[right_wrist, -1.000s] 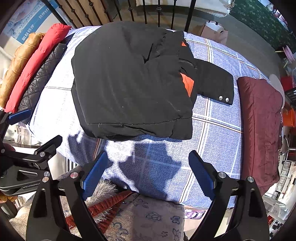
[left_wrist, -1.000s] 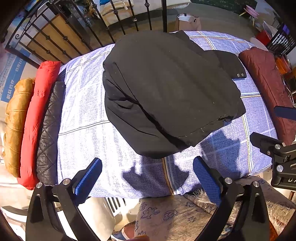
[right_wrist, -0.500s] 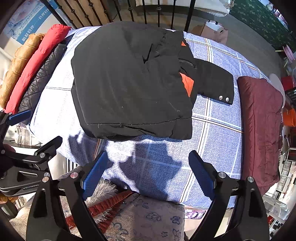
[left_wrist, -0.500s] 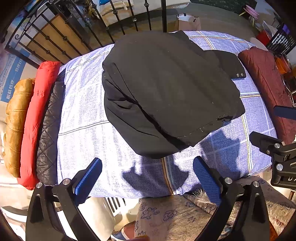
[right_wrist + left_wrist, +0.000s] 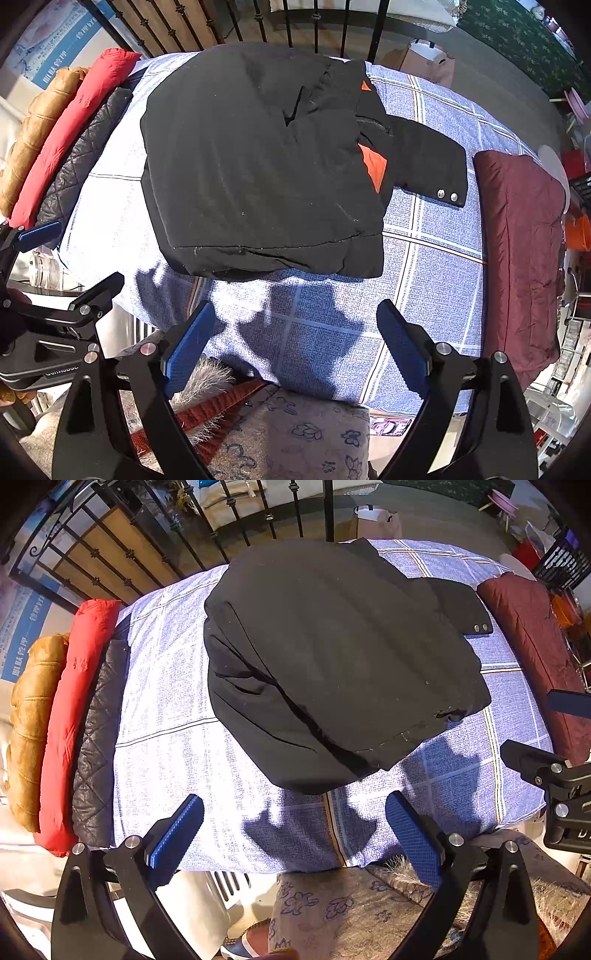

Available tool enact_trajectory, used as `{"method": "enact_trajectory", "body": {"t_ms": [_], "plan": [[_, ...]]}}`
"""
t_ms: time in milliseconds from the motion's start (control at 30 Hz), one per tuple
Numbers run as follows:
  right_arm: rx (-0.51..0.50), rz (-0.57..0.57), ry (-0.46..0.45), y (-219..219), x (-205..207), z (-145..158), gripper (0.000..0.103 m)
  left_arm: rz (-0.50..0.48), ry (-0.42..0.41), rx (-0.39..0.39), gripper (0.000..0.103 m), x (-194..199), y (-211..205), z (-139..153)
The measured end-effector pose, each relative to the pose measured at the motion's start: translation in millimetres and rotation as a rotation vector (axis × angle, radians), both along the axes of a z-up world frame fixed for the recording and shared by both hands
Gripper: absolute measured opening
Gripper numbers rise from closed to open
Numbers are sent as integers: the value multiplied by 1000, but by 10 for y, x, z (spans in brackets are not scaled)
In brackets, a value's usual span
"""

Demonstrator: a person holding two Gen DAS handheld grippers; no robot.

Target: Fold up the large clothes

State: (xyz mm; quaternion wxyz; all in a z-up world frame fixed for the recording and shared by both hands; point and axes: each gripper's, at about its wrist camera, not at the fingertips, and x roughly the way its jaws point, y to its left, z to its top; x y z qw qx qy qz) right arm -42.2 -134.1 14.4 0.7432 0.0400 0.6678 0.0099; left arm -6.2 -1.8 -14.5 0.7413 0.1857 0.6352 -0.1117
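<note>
A black padded jacket (image 5: pixel 332 657) (image 5: pixel 258 162) lies folded in the middle of a blue checked tablecloth (image 5: pixel 166 709) (image 5: pixel 436 236). One sleeve with two snap buttons (image 5: pixel 432 166) sticks out to the right, and orange lining (image 5: pixel 373 166) shows beside it. My left gripper (image 5: pixel 295 823) hangs open above the table's near edge, with nothing between its blue pads. My right gripper (image 5: pixel 295 332) is also open and empty, well short of the jacket. Each gripper shows at the other view's side.
Folded tan (image 5: pixel 33 720), red (image 5: pixel 74 709) and black quilted (image 5: pixel 96 746) jackets lie stacked along the table's left edge. A maroon garment (image 5: pixel 521 251) lies along the right edge. An iron railing (image 5: pixel 229 517) runs behind the table. A person's floral clothing (image 5: pixel 288 435) is below.
</note>
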Motion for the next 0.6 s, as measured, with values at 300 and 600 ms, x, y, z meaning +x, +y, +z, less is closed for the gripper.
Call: {"method": "enact_trajectory", "body": {"t_ms": [300,600], "plan": [[0,-2,1,-1,-1,-5,88,0,2,-1,97,-1,5,-9],[0,-2,3,6,-10,-21,88,1,2,-1,97,-1,4,-11]]}}
